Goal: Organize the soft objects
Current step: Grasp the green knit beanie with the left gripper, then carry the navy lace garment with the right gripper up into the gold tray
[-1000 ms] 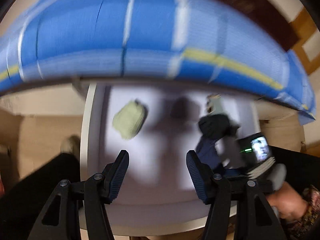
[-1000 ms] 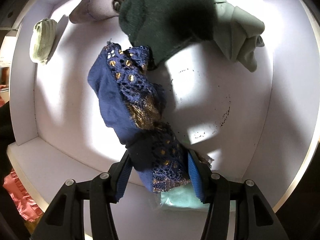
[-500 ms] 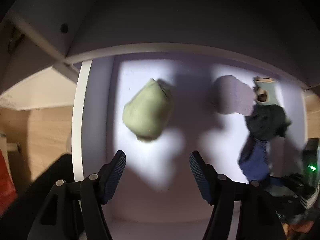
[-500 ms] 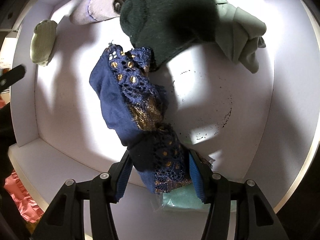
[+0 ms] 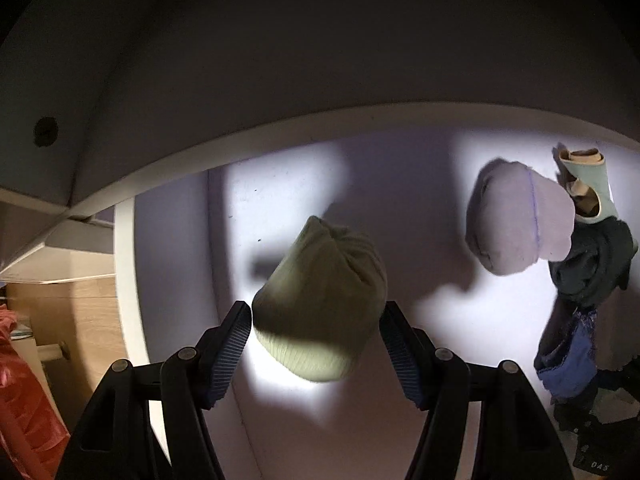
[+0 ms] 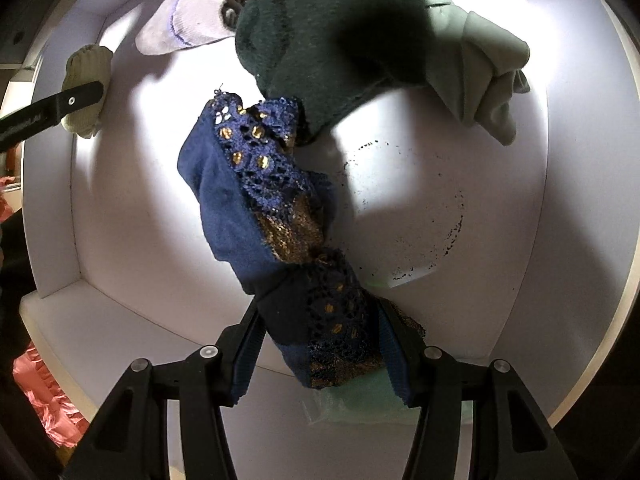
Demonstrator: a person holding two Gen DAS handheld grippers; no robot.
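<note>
I'm straddling the green bundle (image 5: 320, 304) with my left claw (image 5: 316, 354) wide, while my right claw (image 6: 320, 350) is gripping blue lace (image 6: 276, 236).

left hand-held gripper (image 5: 316, 344): black linkage arms, silver pivot screws, ribbed blue pads
right hand-held gripper (image 6: 320, 344): same build

A home, likely a bedroom: white wardrobe drawer (image 6: 52, 216) holding rolled pale-green ribbed socks (image 5: 320, 304), navy lace underwear (image 6: 260, 208), beside wood-laminate floor (image 5: 68, 312).
</note>
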